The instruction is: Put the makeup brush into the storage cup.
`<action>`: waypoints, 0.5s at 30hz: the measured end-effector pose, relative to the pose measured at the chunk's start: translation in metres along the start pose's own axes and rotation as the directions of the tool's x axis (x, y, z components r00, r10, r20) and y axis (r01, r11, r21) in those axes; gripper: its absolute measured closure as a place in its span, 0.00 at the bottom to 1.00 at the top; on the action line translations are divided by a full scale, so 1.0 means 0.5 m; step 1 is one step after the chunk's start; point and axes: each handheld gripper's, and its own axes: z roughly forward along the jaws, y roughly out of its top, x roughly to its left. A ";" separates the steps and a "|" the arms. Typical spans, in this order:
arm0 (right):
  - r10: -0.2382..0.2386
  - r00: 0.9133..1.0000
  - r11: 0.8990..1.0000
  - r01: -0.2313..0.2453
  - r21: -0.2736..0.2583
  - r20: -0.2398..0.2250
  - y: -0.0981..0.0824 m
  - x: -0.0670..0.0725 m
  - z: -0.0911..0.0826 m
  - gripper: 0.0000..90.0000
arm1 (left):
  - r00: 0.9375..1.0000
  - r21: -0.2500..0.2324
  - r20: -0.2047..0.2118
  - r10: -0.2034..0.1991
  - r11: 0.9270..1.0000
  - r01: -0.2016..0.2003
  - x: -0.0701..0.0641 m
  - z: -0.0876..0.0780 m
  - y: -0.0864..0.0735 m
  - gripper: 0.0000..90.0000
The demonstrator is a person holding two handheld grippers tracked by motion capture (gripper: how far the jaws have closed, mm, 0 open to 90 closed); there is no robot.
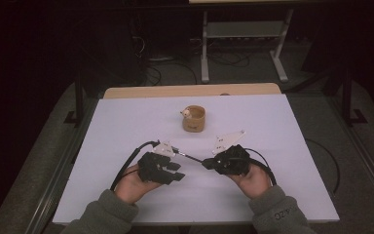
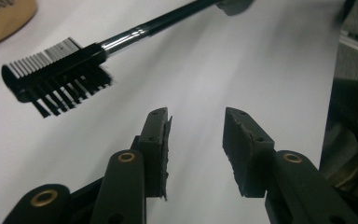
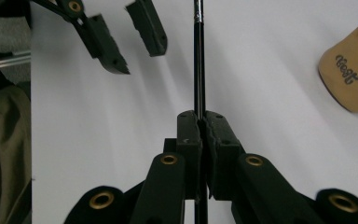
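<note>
Left gripper view: a brush (image 2: 58, 77) w/ a comb edge and black bristles hangs above the white table (image 2: 223, 60), up and to the left of the left gripper (image 2: 196, 128), apart from both fingers. Its black handle w/ a silver collar runs away to the upper right. The left gripper's jaws stand well apart, nothing between them.

Right gripper view: the brush handle (image 3: 198, 70) runs straight out from between the fingers of the right gripper (image 3: 202, 122) – jaws closed tight on it, pads pressed to either side. The left gripper (image 3: 121, 39) sits farther off, up and left of the handle, jaws spread.

High view: the right gripper (image 1: 209, 163) holds the brush (image 1: 187, 156) by its handle end, pointing it across toward the left gripper (image 1: 177, 171); the brush head lies just beyond the left fingers. A tan cup (image 1: 194, 118) stands farther back on the table (image 1: 272, 131), well apart from both grippers. The person's hands in olive sleeves (image 1: 104, 214) hold the grippers near the front edge.
</note>
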 end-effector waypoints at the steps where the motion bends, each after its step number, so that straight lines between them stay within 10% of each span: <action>1: 0.007 1.000 1.000 -0.007 -0.004 0.001 0.001 0.002 0.000 0.94 | 1.000 0.004 0.001 -0.004 1.000 0.004 0.003 -0.001 0.000 0.66; 15: -0.018 1.000 0.999 0.017 -0.039 -0.009 0.009 0.031 0.031 0.93 | 0.998 -0.106 0.012 -0.068 0.992 0.069 0.011 -0.018 0.000 0.66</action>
